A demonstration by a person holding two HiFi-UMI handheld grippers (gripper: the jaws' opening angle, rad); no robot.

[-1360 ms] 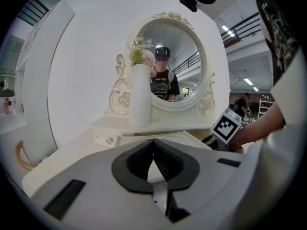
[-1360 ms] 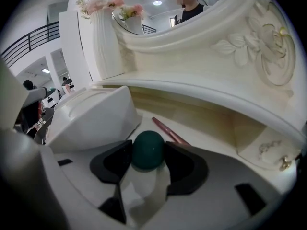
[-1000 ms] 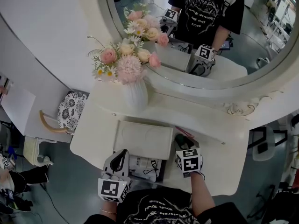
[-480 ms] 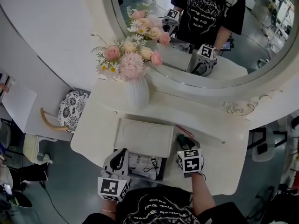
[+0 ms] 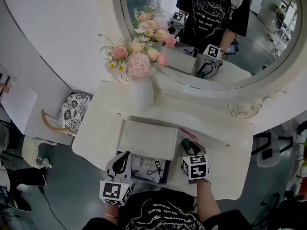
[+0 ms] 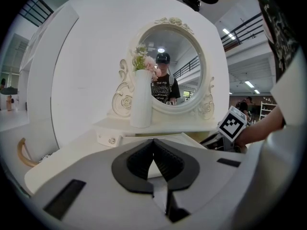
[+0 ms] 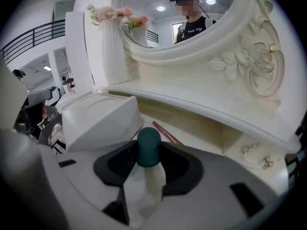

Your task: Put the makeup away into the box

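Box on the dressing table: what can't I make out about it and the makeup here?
- Box contents: head view, too small, partly under the raised lid; right gripper view, lid blocks the inside.
- Green-capped bottle body: right gripper view, jaws of the right gripper, just closed on it, cover it.
- Its label: unseen in any view.

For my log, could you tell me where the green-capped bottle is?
In the right gripper view, the green-capped bottle sits in the right gripper, whose fingers have just closed on it, right of the box lid.
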